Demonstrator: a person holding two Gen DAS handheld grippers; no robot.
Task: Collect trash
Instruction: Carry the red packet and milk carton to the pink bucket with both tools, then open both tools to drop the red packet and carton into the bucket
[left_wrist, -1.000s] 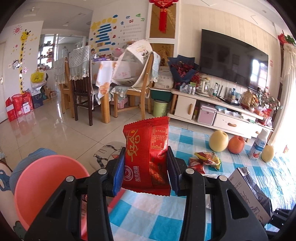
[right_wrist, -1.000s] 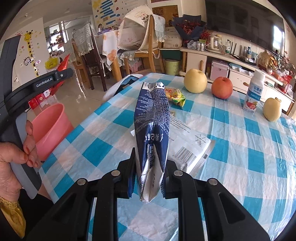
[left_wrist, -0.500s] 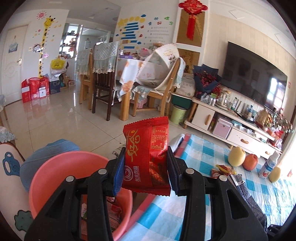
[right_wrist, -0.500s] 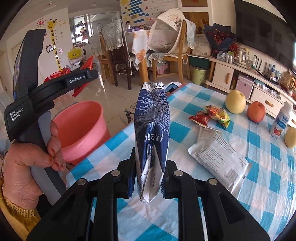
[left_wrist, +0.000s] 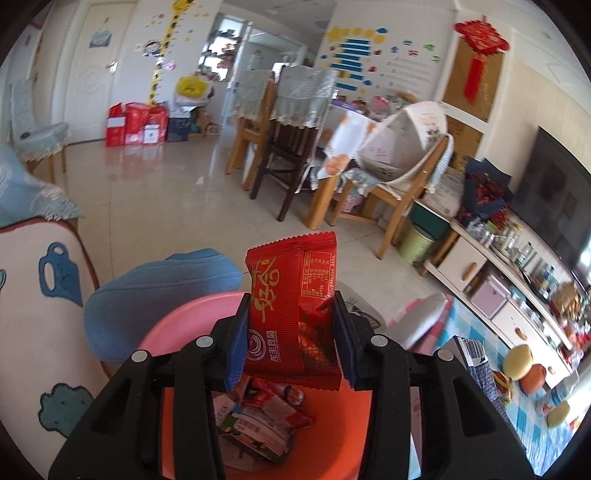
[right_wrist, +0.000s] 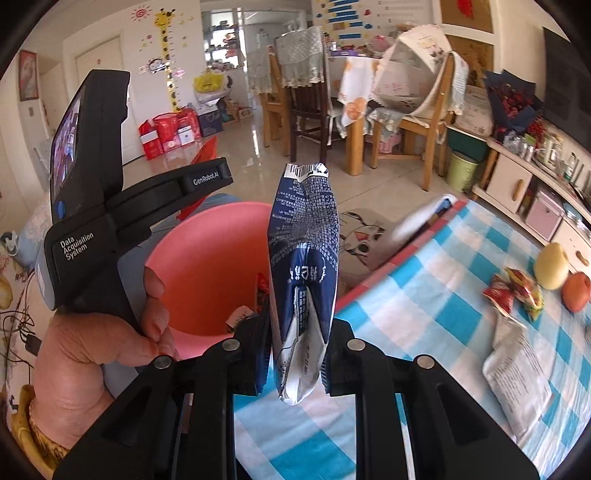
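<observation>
The left gripper (left_wrist: 291, 343) pinches a red packet (left_wrist: 293, 314) upright between its blue pads, right over the open mouth of the pink bin (left_wrist: 177, 325). Wrappers (left_wrist: 262, 417) already lie on the bin's bottom, directly under the packet's lower edge. The bin's far rim sits close to a blue cushion (left_wrist: 159, 295), and a patterned cloth edge runs along its left side; to the right the table corner (left_wrist: 424, 321) comes near the rim, so the open room is mostly straight down. The right gripper (right_wrist: 295, 354) is pressed onto a blue-and-white pouch (right_wrist: 303, 269), held upright above the table's near-left edge, just right of the bin (right_wrist: 207, 266). The left hand (right_wrist: 96, 332) and its tool body stand at the bin's left side in that view, nearly touching the rim as far as the warped lens allows judging. On the checked table (right_wrist: 417, 306) more trash is left: a white bag (right_wrist: 517, 373) near the right edge and crumpled wrappers (right_wrist: 513, 291) farther off, just beside a pear (right_wrist: 552, 271) and a red fruit (right_wrist: 576, 291). Beyond the bin the tiled floor (left_wrist: 147, 192) lies open toward the chairs (left_wrist: 291, 140).
</observation>
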